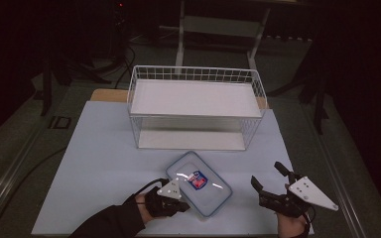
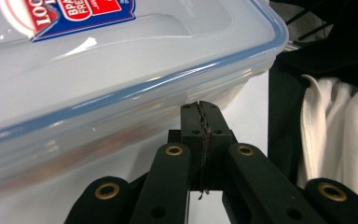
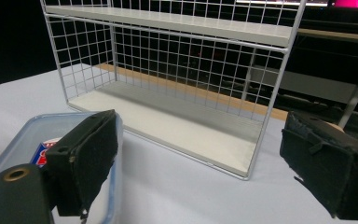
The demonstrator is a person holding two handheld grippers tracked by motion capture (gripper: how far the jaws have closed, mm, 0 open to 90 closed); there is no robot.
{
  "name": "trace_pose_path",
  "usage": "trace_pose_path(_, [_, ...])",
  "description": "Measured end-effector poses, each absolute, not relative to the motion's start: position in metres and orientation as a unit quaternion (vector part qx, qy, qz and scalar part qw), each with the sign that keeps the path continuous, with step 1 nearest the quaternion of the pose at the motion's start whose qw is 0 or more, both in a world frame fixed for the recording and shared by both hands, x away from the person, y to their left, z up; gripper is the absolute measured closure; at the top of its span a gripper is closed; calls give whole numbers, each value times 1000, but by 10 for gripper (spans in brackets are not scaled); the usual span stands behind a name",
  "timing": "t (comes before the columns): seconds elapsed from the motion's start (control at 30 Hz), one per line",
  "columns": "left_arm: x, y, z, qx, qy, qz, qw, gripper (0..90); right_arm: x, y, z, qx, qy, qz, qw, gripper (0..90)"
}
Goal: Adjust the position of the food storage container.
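A: Start nearest the person. What is the left gripper point(image 1: 176, 198) doing?

B: It sits at the near edge of the pale blue tabletop point(image 1: 99, 163), held by a hand in a dark sleeve. In the left gripper view its fingers point(image 2: 192, 122) are pressed fully together, pad against pad, with nothing between them. Their tips are right up at the side wall of the plastic container point(image 2: 121, 79), just below the blue-edged lid; whether they actually touch it I cannot tell.

A: And the right gripper point(image 1: 270, 182)?

B: It is at the near right of the tabletop, apart from the container. Its fingers point(image 3: 88, 158) stand wide open and hold nothing. In the right gripper view one finger sits in front of the container's corner, the other far off to the side.

A: Where exactly is the container?

B: It lies flat on the tabletop, between the two grippers and closer to the left one, turned at an angle. It is clear with its lid on, and a red and blue label point(image 1: 197, 179) shows on top.

A: What is behind it?

B: A white wire rack point(image 1: 196, 106) with two shelves stands farther back on the tabletop, near the container but not touching it.
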State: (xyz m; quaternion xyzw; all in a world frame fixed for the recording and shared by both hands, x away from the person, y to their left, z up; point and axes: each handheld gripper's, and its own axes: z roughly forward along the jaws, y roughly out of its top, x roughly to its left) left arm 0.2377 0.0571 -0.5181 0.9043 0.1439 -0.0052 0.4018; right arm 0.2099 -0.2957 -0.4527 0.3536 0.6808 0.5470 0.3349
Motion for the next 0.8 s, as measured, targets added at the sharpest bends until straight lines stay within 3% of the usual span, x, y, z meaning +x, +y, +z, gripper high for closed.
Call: trace_pose_path(0.8, [253, -5, -520, 905, 146, 9, 401, 897, 210, -297, -453, 352, 682, 550, 329, 110])
